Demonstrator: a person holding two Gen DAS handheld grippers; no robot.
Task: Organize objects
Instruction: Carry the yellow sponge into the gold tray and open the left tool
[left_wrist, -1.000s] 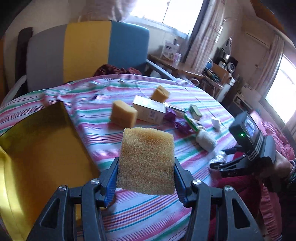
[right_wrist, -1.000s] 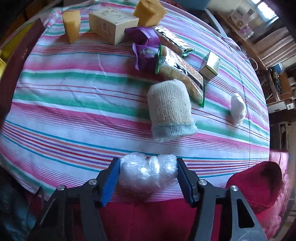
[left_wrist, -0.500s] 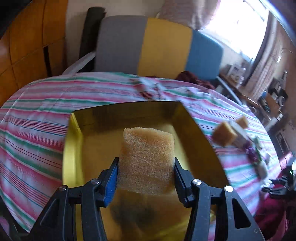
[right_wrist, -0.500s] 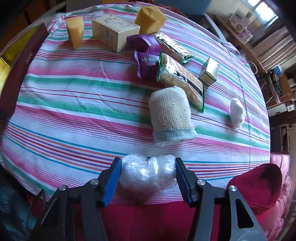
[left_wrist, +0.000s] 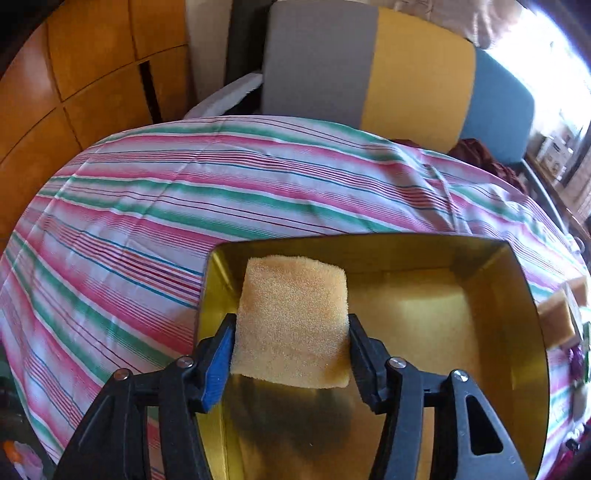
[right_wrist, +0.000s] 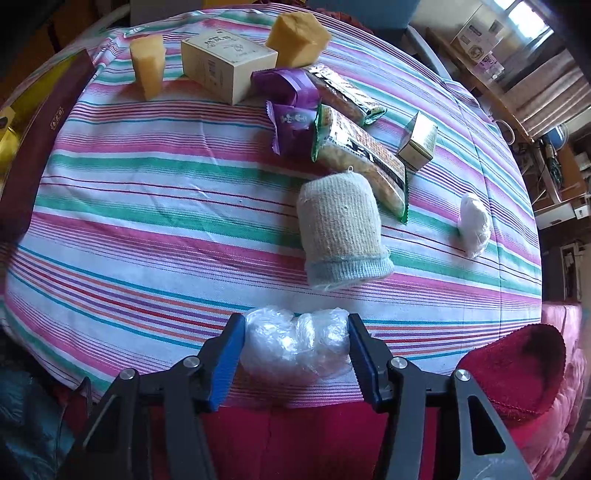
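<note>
Left wrist view: left gripper points down and forward over the gold tin, both pads clamped on a yellow sponge that hangs above the tin's near-left floor. The tin's near edge is cut off below the fingers, and other sponges blur at the frame's right edge. Ahead lies the striped tablecloth, with a chair beyond it.

Right wrist view: right gripper sits low at the table's near edge, squeezing a crumpled plastic bundle. Just ahead lies a knitted roll; farther ahead are snack packets, a cream box and two sponges, seen clearly only here. Only a sliver of the tin shows far left.
</note>
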